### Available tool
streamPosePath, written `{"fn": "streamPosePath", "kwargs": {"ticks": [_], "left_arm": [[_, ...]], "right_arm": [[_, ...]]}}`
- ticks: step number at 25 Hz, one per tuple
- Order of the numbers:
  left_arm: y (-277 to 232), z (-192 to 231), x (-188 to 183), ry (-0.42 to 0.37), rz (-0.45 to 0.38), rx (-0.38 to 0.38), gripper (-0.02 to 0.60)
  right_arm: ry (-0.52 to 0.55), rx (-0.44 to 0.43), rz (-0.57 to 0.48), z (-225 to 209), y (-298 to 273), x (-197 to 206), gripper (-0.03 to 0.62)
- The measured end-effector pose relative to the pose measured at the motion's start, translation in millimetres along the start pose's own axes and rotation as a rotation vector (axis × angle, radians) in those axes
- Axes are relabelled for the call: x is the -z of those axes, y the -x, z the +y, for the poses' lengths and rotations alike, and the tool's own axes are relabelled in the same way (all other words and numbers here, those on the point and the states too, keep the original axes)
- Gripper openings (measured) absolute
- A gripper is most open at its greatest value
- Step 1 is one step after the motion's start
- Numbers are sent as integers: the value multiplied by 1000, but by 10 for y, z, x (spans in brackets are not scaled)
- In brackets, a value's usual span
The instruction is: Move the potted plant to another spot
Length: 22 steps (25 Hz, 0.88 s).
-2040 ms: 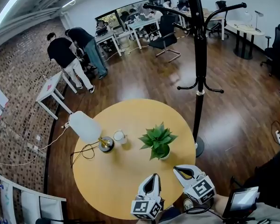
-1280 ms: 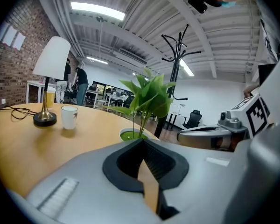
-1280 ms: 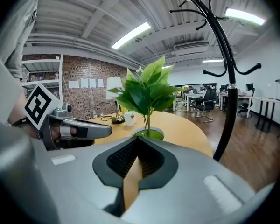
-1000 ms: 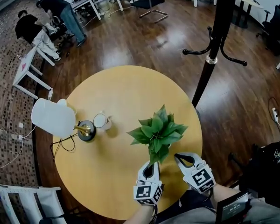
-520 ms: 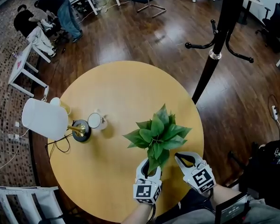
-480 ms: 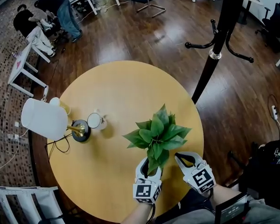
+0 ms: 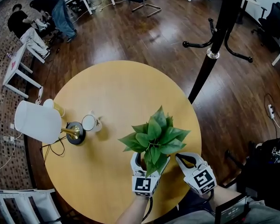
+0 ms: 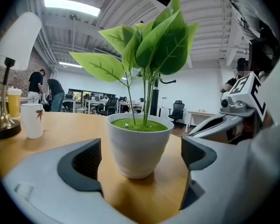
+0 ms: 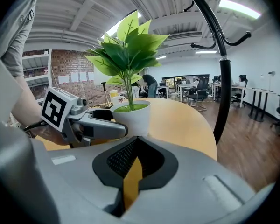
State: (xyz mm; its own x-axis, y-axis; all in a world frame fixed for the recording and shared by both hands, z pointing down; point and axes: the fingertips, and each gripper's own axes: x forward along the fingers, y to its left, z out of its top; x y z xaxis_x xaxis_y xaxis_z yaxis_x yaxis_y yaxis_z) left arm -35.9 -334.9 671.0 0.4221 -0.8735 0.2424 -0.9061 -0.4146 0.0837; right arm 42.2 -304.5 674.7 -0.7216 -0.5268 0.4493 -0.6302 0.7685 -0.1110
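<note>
Placement looks done: the potted plant (image 7: 151, 141) stands on the table (image 7: 112, 92), our left gripper (image 7: 148, 164) just opened around it, right gripper (image 7: 182, 158) closed. We need only withdraw.

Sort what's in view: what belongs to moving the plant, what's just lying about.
Job: potted plant; left claw, jaws just opened, plant standing free between them; round table.
Lying about: lamp; white cup; yellow cup; coat stand; shut right claw.

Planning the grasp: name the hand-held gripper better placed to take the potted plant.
Left hand-held gripper: its jaws, just opening, straddle the pot without touching. The right hand-held gripper is shut, beside it.
</note>
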Motion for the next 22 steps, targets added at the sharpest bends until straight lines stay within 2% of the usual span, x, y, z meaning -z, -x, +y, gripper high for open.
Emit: {"fn": "streamPosePath", "kwargs": {"ticks": [5, 7, 12, 22], "left_arm": [[-172, -26, -42, -28, 2, 63, 568], [-215, -26, -67, -31, -4, 86, 569], [-281, 3, -57, -49, -2, 126, 527], [-295, 19, -38, -56, -13, 151, 518]], "right_arm": [[1, 6, 2, -39, -43, 5, 8], [1, 9, 2, -60, -66, 4, 9], [4, 12, 7, -77, -118, 18, 9], [22, 39, -11, -219, -252, -26, 9]]}}
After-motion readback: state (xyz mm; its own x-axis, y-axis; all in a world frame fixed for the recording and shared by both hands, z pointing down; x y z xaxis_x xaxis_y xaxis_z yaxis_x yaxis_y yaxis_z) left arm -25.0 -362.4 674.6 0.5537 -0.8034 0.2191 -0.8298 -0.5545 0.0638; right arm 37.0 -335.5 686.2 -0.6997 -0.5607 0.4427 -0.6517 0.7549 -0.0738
